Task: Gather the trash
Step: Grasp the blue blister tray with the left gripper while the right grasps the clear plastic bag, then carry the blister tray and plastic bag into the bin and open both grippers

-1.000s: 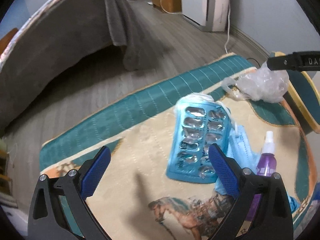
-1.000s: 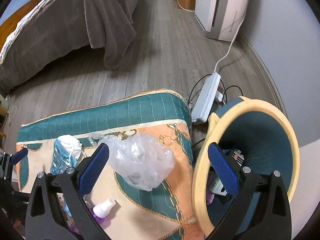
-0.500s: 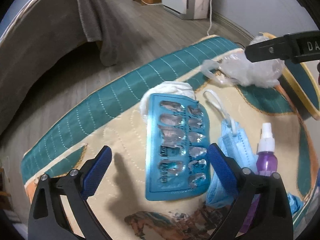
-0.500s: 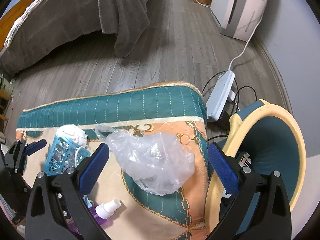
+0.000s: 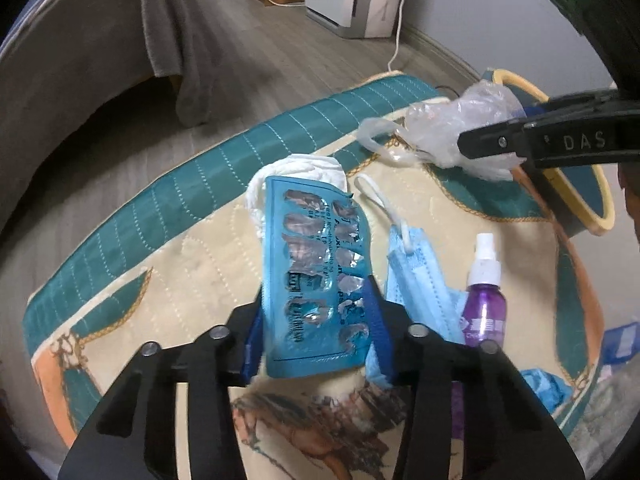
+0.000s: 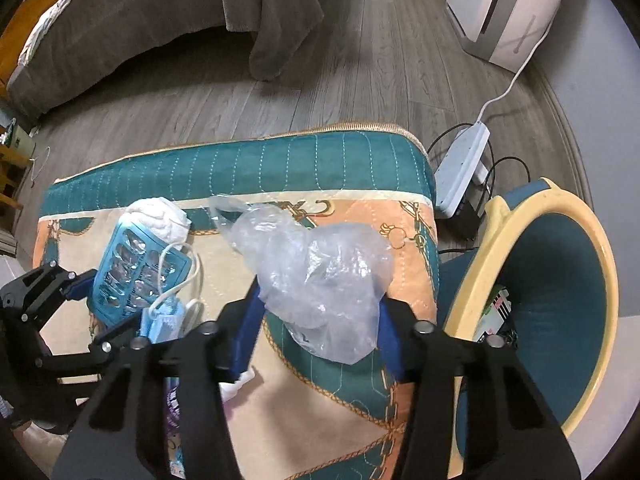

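My left gripper [image 5: 316, 320] is shut on a blue empty blister pack [image 5: 312, 264], which also shows in the right wrist view [image 6: 132, 268]. My right gripper [image 6: 318, 320] is shut on a crumpled clear plastic bag [image 6: 320, 276], seen from the left wrist too [image 5: 452, 128]. A white crumpled tissue [image 5: 296, 172] lies behind the pack. A blue face mask [image 5: 416, 268] lies right of it. A teal bin with a yellow rim [image 6: 560, 300] stands at the mat's right edge, with some trash inside.
A purple spray bottle [image 5: 484, 300] stands on the patterned mat [image 5: 160, 248]. A white power strip [image 6: 460, 172] with cables lies on the wood floor. A bed with a grey blanket [image 6: 160, 20] is behind. A white appliance [image 6: 508, 12] stands by the wall.
Both grippers moved forward and closed: the left on the blister pack, the right on the plastic bag. Both were open before.
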### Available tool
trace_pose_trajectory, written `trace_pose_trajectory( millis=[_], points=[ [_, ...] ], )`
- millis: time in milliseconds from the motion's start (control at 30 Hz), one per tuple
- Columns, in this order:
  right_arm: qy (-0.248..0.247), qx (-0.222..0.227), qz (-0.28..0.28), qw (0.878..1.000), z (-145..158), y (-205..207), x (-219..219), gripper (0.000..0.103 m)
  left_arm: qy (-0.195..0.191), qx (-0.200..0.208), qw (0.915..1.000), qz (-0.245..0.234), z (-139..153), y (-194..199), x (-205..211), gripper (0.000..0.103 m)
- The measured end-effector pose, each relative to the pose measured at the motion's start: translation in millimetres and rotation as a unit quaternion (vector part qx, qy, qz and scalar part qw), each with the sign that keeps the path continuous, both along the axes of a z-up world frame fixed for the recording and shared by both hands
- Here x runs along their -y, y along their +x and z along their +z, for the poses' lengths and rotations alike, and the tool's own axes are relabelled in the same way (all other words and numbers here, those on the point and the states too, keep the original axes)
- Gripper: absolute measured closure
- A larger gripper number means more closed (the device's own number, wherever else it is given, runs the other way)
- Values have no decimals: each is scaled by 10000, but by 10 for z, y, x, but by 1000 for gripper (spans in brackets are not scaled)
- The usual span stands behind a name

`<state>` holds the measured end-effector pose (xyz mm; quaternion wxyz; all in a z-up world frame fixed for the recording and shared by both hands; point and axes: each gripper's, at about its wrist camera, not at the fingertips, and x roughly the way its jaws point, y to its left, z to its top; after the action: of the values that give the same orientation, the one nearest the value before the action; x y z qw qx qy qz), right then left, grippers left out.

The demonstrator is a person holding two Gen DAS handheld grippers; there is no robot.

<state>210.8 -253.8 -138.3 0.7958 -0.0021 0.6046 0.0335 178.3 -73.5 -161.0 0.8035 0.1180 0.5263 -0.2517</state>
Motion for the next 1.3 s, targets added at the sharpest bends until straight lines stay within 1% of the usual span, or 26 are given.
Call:
trace_pose_trajectory(
  millis=[33, 100, 200, 300, 367, 633, 800, 967, 1100, 1300],
  points=[
    [24, 12, -7, 10000, 31, -11, -2, 61, -37, -9, 10000, 34, 23, -10, -17, 66],
    [42, 48, -21, 10000, 75, -30, 4, 62, -143, -32, 9999, 89, 85, -27, -55, 75],
    [84, 153, -64, 9998, 168, -66, 22, 63, -201, 9, 9998, 88, 163, -85, -68, 83],
    [139, 276, -97, 9995, 279, -116, 34, 64, -266, 32, 9996, 57, 222, -162, -71, 89],
    [183, 351, -93, 9992, 348, -156, 39, 64, -263, 87, 9996, 36, 270, -202, -63, 91],
    [268, 594, -69, 9978, 594, -363, 73, 65, -362, 375, 9985, 159, 572, -366, -99, 91],
    [305, 892, -50, 9955, 830, -488, 142, 65, -489, 699, 9958, 329, 878, -474, -163, 91],
    [349, 1106, -45, 9932, 1005, -604, 238, 65, -631, 973, 9926, 358, 1128, -574, -90, 91],
    [266, 1185, -86, 9926, 1048, -657, 372, 65, -614, 1091, 9917, 278, 1209, -614, 49, 91],
    [310, 1189, -477, 9913, 1045, -679, 742, 65, -579, 1119, 9920, 109, 1201, -591, 324, 91]
  ],
)
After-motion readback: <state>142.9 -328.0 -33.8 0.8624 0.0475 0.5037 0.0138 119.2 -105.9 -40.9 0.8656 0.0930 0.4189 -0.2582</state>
